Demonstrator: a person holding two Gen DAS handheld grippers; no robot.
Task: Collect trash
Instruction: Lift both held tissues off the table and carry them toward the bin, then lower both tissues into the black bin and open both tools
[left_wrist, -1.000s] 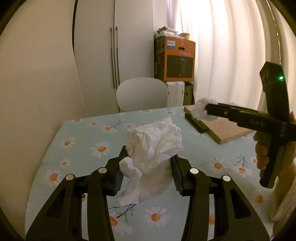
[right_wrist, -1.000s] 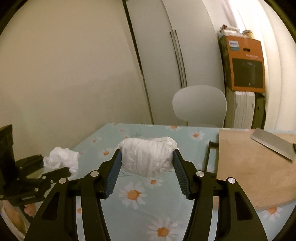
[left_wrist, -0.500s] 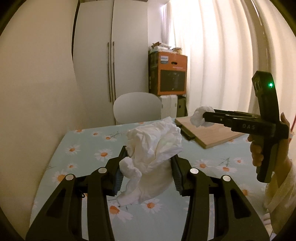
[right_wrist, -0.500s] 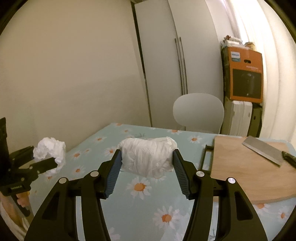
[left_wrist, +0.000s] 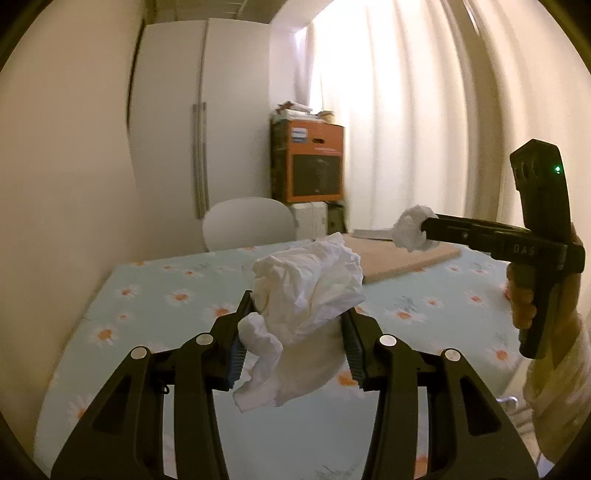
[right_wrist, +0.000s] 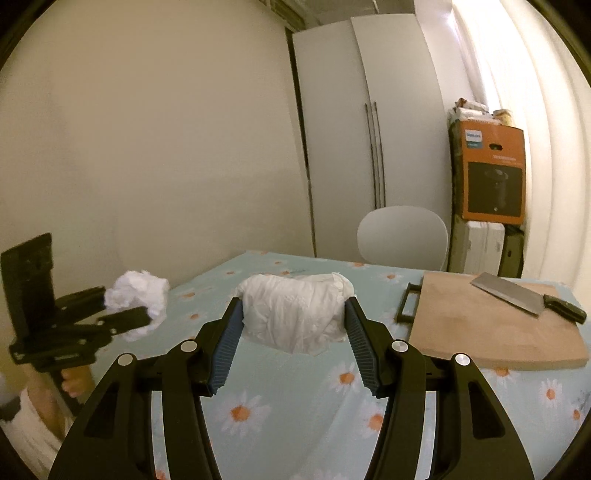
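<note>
Left gripper (left_wrist: 297, 338): we are clamping its jaws on a crumpled white tissue (left_wrist: 306, 299), which is bulging above the pads with a loose tail hanging below them.
Right gripper (right_wrist: 293, 339): we are gripping a second tissue wad (right_wrist: 295, 312), squeezed squarely between the blue ribbed pads.
Grip over the last second: neither pair of jaws is widening or narrowing; both wads are sitting between the pads exactly as a second ago.
What is changing: we are pulling both tools back toward the near edge of the daisy tablecloth (right_wrist: 295, 398); more wall and curtain is coming into sight, and the table is sinking lower in both views.
Where the trash is: both wads are riding in the air above the table, touching nothing but the pads.
Bystanders: the cutting board (right_wrist: 480, 325) on the far right is carrying a cleaver (right_wrist: 513, 295), and we are leaving both alone.
Meaning for the task: we judge that pickup is finished and we are carrying; no bin is showing, so the drop place is unknown.
</note>
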